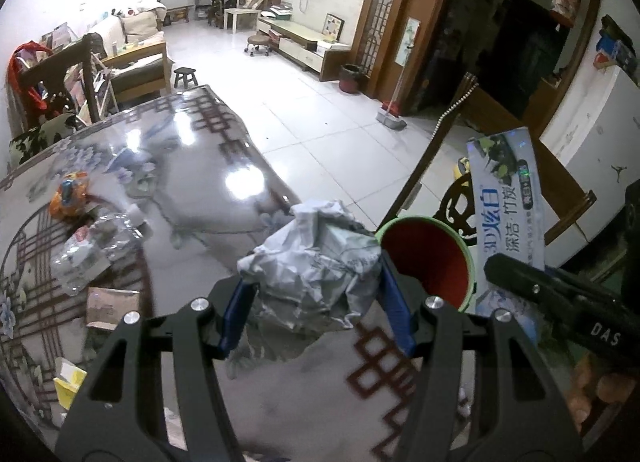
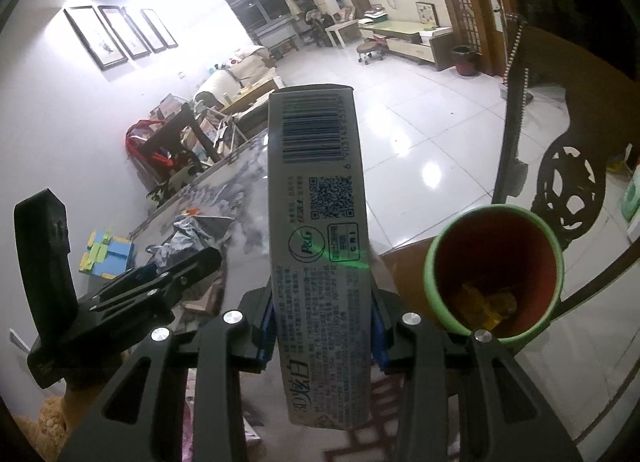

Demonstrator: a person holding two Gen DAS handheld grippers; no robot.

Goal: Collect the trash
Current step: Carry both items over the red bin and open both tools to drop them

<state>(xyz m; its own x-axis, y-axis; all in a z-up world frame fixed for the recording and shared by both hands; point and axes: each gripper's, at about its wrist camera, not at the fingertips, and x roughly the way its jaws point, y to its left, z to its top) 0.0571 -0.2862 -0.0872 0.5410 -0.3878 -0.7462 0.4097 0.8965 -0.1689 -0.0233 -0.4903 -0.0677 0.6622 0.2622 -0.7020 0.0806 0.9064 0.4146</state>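
The left gripper (image 1: 316,294) holds a crumpled paper (image 1: 316,258) between its blue fingers (image 1: 236,314), about half open and pressed into the wad. The right gripper (image 2: 322,326) clamps a toothpaste box (image 2: 320,246) low on its long sides, the fingers narrower and the box standing up out of them. Both loads hang above the desk (image 1: 192,182) near its edge, beside the green-rimmed bin (image 2: 494,274); carrying one item per hand presumably lets both be dropped in a single trip. The bin stands just off the desk edge, probably so waste can go straight in.

The left view alone shows what remains on the desk: a clear bottle (image 1: 100,246), an orange wrapper (image 1: 70,196), a cardboard scrap (image 1: 108,306) and a yellow scrap (image 1: 70,384). The right view alone looks into the bin, where yellowish scraps (image 2: 486,302) already lie, and shows the box's barcode face.
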